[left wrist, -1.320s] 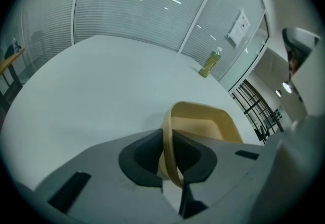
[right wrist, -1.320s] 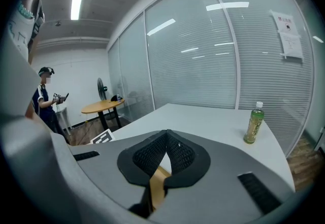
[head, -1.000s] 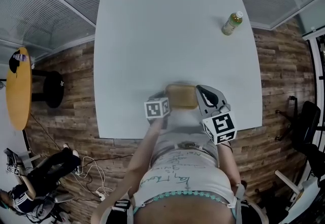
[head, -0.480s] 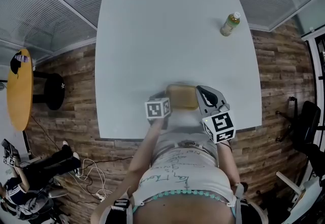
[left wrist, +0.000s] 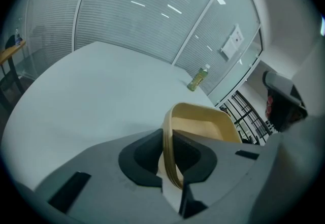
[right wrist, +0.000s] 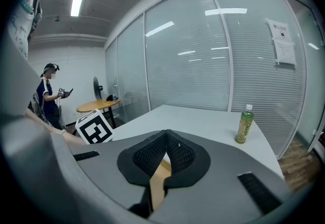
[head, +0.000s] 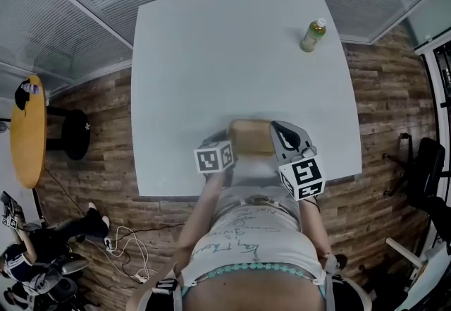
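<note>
We hold a shallow tan tray (head: 250,135) between both tools at the near edge of the white table (head: 232,56), just in front of our body. The left gripper (head: 227,142) pinches the tray's left rim: in the left gripper view the thin wall of the tray (left wrist: 203,124) runs straight down between the dark pads, and the jaws of the left gripper (left wrist: 170,159) are closed tight on it. The right gripper (head: 273,135) grips the opposite side, and in the right gripper view its jaws (right wrist: 161,164) are pressed onto a tan strip of the tray's rim (right wrist: 158,183). We cannot tell whether the tray rests on the table or hangs just above it.

A green bottle (head: 312,34) stands upright near the far right corner of the table, well apart from the tray. A round wooden table (head: 28,130) stands off to the left on the plank floor, and a person (right wrist: 50,98) stands beside it.
</note>
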{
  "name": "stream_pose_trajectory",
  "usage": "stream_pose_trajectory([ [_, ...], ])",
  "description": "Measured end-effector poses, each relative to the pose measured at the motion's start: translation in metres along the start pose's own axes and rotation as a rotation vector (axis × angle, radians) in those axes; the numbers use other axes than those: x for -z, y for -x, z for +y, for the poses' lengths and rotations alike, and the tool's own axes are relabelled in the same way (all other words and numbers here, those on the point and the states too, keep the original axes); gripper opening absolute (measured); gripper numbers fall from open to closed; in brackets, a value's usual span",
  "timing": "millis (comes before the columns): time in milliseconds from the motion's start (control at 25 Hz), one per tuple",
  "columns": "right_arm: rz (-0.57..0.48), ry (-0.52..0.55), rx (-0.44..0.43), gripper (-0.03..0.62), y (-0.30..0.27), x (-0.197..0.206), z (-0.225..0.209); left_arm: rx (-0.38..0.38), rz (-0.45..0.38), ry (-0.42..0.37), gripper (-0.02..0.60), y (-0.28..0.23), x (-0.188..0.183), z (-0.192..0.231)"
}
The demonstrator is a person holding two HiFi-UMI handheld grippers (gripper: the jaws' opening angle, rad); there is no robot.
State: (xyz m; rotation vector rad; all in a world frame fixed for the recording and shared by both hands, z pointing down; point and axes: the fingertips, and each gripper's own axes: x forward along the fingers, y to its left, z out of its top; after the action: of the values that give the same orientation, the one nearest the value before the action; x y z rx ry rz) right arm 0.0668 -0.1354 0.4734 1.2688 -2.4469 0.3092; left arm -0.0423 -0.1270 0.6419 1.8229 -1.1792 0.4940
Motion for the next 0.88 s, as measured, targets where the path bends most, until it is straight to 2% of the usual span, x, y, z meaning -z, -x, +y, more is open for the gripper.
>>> stream_pose_trajectory([
  [400, -0.083, -0.018, 0.01, -0.006, 0.011, -0.022, -0.003, 0.0, -0.104, 0.009, 0.029, 0.044, -0.033, -0.009],
  [760, -0.132, -0.001, 0.002, -0.006, 0.019, -0.038, -0.005, 0.033, -0.166, 0.05, 0.029, 0.075, -0.052, -0.015],
  [880, -0.141, 0.022, 0.005, -0.006, 0.024, -0.045, -0.002, 0.022, -0.188, 0.031, 0.029, 0.088, -0.056, -0.016],
])
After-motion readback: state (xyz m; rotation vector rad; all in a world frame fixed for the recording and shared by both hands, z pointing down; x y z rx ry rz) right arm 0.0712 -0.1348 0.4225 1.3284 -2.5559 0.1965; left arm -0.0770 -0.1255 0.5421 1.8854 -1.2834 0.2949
